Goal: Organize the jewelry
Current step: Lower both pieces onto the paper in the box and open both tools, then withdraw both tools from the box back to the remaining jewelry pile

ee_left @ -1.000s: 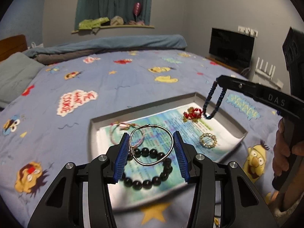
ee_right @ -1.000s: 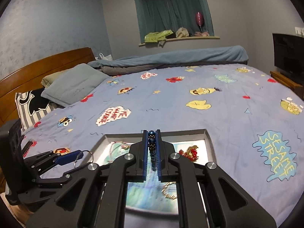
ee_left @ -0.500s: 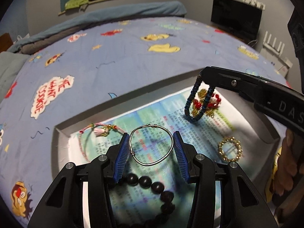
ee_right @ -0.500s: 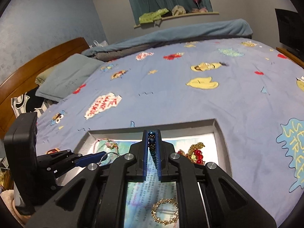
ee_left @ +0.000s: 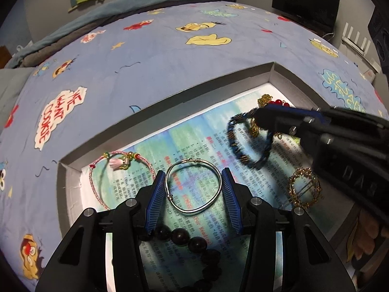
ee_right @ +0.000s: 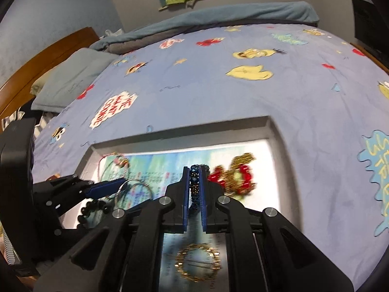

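My left gripper (ee_left: 193, 185) is shut on a silver bangle (ee_left: 194, 210) and holds it just above the printed paper in a grey tray (ee_left: 170, 108). My right gripper (ee_right: 195, 172) is shut on a blue beaded bracelet (ee_right: 194, 189); in the left wrist view the bracelet (ee_left: 234, 143) hangs low, touching or nearly touching the paper. In the tray lie a pink cord bracelet (ee_left: 97, 182), a black bead bracelet (ee_left: 192, 241), a gold ring brooch (ee_left: 304, 189) and a red and gold piece (ee_right: 233, 175).
The tray sits on a bed with a blue cartoon-print cover (ee_left: 145, 60). A pillow (ee_right: 70, 82) and wooden headboard (ee_right: 41, 65) are at the far left. A television (ee_left: 305, 2) stands to the right. A hand (ee_left: 364, 238) holds the right gripper's handle.
Both grippers have come down and forward over the tray. The blue bracelet has dropped from hanging in the air to the paper near the red and gold piece. The bangle stays held.
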`<state>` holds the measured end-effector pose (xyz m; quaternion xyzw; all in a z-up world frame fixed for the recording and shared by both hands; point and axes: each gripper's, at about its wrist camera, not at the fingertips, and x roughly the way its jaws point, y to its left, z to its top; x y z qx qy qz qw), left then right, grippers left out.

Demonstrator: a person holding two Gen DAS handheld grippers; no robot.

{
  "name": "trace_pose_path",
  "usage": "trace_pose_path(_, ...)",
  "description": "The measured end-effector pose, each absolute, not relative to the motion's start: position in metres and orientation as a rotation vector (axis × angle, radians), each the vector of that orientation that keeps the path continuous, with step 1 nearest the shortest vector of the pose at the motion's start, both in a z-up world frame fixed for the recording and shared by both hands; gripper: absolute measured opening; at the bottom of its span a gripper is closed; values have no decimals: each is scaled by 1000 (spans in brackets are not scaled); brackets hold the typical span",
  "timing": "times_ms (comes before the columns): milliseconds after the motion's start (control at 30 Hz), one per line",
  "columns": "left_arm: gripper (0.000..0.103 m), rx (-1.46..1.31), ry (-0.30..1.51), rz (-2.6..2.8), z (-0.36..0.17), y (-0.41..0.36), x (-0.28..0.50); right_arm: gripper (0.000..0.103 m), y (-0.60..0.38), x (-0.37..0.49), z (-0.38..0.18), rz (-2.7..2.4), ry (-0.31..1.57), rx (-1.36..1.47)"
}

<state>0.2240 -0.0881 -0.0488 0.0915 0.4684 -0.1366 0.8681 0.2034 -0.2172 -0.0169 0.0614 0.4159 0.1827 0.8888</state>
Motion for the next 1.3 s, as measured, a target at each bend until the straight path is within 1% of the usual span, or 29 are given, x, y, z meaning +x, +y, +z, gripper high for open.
trace_pose_path(133, 52, 184, 985, -282, -49, -87, 224, 8, -218, 206, -21, 389, 882, 151)
trace_pose_path(200, 53, 182, 981, -285, -49, -87, 223, 8, -219, 206, -21, 387, 885, 152)
trace_pose_path(267, 57, 182, 980, -283, -48, -87, 223, 8, -219, 206, -20, 386, 882, 160)
trace_pose_path(400, 58, 151, 955, -275, -42, -82, 220, 9, -222, 204, -16, 384, 866, 169)
trace_pose_path(433, 59, 145, 949, -273, -41, -81, 219, 16, -224, 203, -15, 382, 861, 170)
trace_pose_path(467, 61, 141, 940, -268, -39, -80, 218, 25, -224, 201, -13, 379, 854, 168)
trace_pose_path(533, 63, 129, 930, -262, -35, -78, 214, 31, -225, 196, -10, 370, 837, 157)
trace_pose_path(600, 65, 134, 929, -250, -33, -78, 211, 33, -226, 191, -6, 371, 828, 157)
trace_pose_path(667, 67, 148, 918, -226, -28, -77, 206, 39, -226, 184, -2, 370, 815, 152)
trace_pose_path(700, 67, 150, 913, -220, -26, -76, 203, 41, -227, 179, 1, 366, 803, 146)
trace_pose_path(800, 70, 168, 882, -191, -18, -74, 190, 51, -226, 166, 8, 353, 774, 119)
trace_pose_path(867, 74, 168, 857, -173, -12, -68, 179, 61, -226, 157, 13, 347, 755, 101)
trace_pose_path(1000, 74, 149, 835, -139, -3, -55, 162, 67, -228, 139, 22, 339, 725, 79)
trace_pose_path(1033, 74, 145, 832, -134, -2, -53, 159, 72, -228, 135, 24, 340, 718, 77)
trace_pose_path(1067, 75, 143, 828, -125, 1, -50, 155, 74, -228, 130, 26, 338, 710, 73)
trace_pose_path(1133, 76, 140, 811, -103, 5, -45, 147, 74, -228, 123, 30, 340, 702, 71)
trace_pose_path(1200, 78, 121, 797, -93, 9, -38, 136, 78, -227, 116, 33, 346, 695, 71)
trace_pose_path(1267, 79, 107, 793, -83, 11, -31, 127, 85, -227, 105, 38, 353, 677, 64)
trace_pose_path(1300, 79, 98, 790, -79, 12, -27, 121, 86, -227, 100, 39, 355, 673, 60)
